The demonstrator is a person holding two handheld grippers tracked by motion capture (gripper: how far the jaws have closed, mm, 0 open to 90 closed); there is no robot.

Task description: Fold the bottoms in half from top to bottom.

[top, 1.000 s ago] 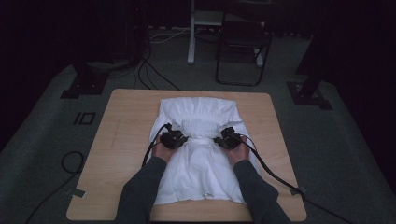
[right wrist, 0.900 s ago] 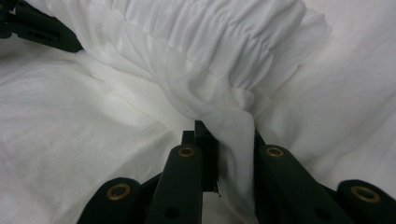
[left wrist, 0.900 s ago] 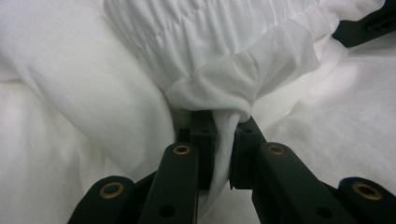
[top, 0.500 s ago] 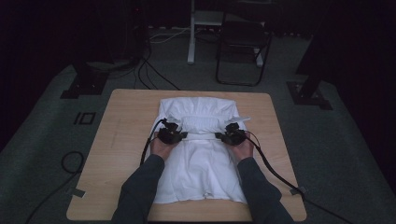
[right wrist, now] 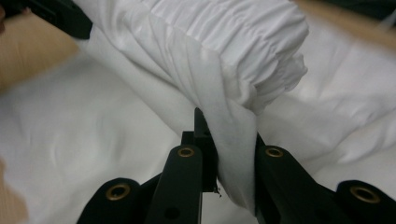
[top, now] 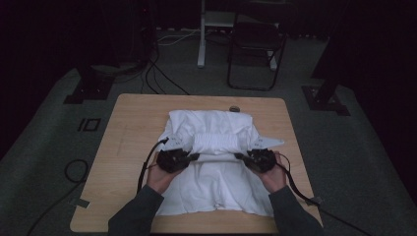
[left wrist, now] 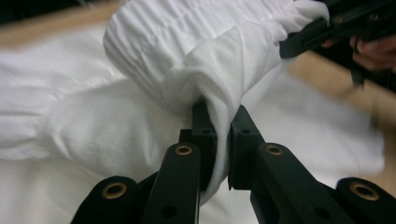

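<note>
Garment (top: 216,182), white, lies spread on the wooden table (top: 128,132), its upper part bunched into a gathered fold (top: 216,142) lifted between the two grippers. Left gripper (left wrist: 219,135) pinches cloth at the fold's left end; right gripper (right wrist: 224,154) pinches cloth at the right end. Both jaws are pressed onto fabric. A small round object (top: 234,108) sits near the table's far edge.
</note>
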